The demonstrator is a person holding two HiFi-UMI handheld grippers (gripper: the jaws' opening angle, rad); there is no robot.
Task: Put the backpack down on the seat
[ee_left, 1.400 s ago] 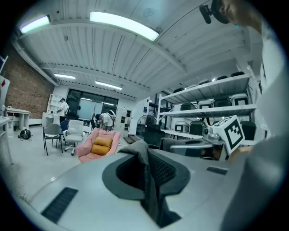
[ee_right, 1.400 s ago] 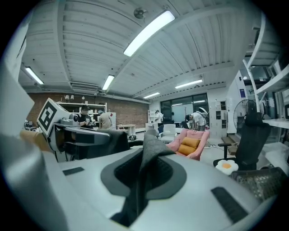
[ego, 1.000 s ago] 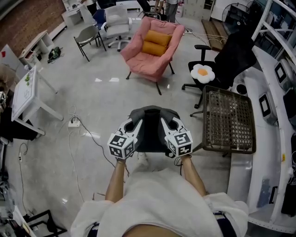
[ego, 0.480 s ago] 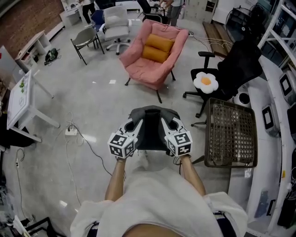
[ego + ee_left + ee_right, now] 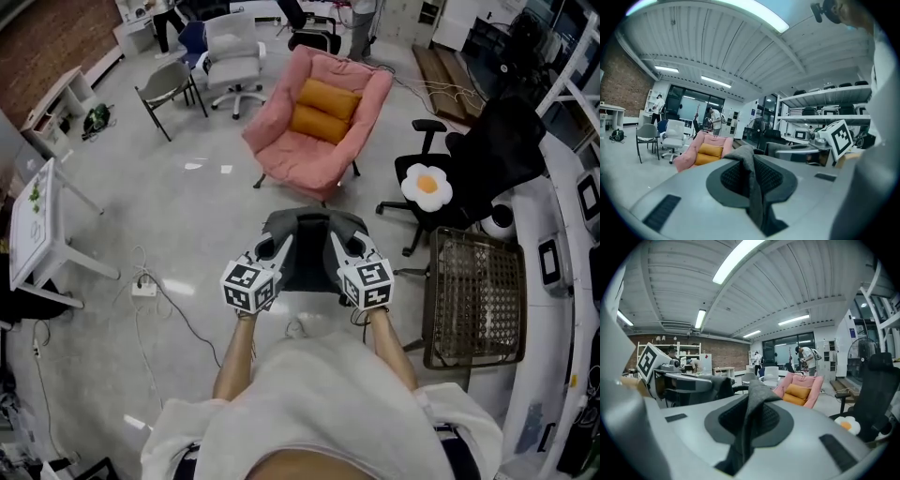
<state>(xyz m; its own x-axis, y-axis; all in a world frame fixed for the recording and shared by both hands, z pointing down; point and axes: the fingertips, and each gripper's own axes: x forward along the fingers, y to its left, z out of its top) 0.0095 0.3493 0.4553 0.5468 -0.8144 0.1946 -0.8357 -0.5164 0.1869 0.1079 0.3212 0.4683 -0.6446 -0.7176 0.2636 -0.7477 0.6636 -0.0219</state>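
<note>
My left gripper [image 5: 274, 249] and right gripper [image 5: 339, 247] are each clamped on a fold of the backpack [image 5: 306, 251], which I hold between them. It is just short of the armchair [image 5: 314, 131], facing its front, not on its seat.

so my gripper [image 5: 754, 404] is clamped on a fold of dark grey backpack [image 5: 743, 437], jaws pinched together with the cloth running down the middle between them. the left gripper [image 5: 705, 380] is off to my left, marker cube [image 5: 648, 360] up top. ahead and well apart is the pink chair [image 5: 806, 380] with orange cushions [image 5: 797, 392]. there's a black chair [image 5: 876, 394] on the right with an egg cushion [image 5: 844, 424], and people [image 5: 806, 355] further back.
</note>
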